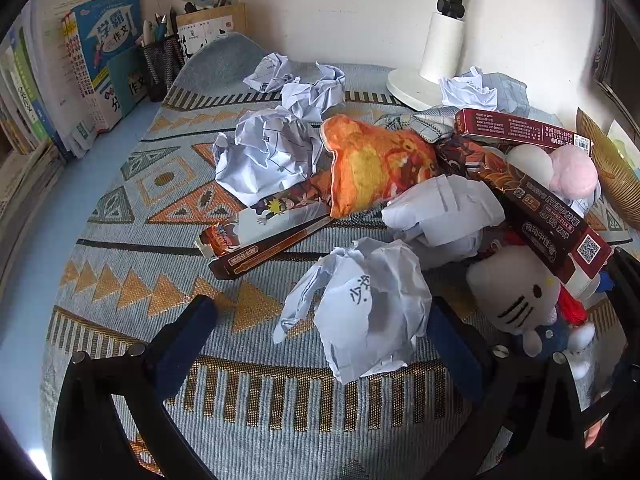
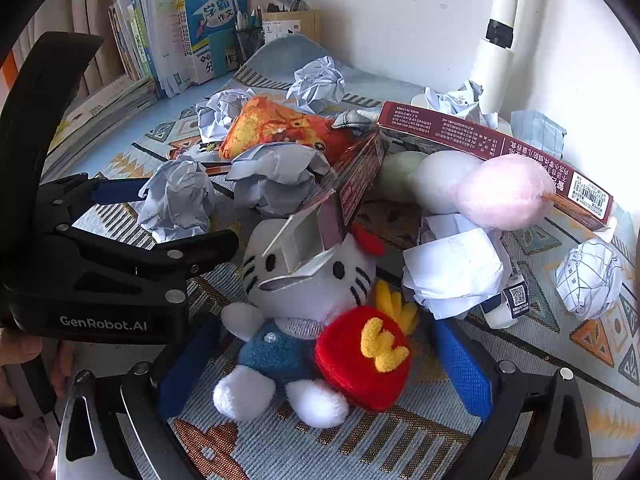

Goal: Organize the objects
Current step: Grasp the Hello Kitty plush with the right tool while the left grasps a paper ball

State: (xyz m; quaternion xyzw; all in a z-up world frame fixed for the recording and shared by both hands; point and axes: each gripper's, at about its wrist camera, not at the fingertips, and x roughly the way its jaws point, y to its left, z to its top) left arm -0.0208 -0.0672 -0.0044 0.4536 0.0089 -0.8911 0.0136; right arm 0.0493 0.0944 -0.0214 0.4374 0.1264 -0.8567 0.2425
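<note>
A clutter of objects lies on a patterned mat (image 1: 120, 240). My left gripper (image 1: 320, 320) is open, its fingers on either side of a crumpled paper ball (image 1: 360, 312); it also shows in the right wrist view (image 2: 176, 200). My right gripper (image 2: 324, 364) is open around a Hello Kitty plush (image 2: 296, 292) that holds a red fries pouch (image 2: 364, 360). The plush also shows in the left wrist view (image 1: 516, 292). An open dark red box (image 2: 344, 192) rests on the plush's head. An orange pillow (image 1: 372, 164), several more paper balls and a pink pom-pom (image 2: 504, 192) lie around.
Books (image 1: 100, 64) and a mesh pen holder (image 1: 160, 64) stand at the back left. A white lamp base (image 1: 416, 84) stands at the back right. A long maroon box (image 2: 500, 148) lies across the pile. A woven basket (image 1: 612, 168) is at the right edge.
</note>
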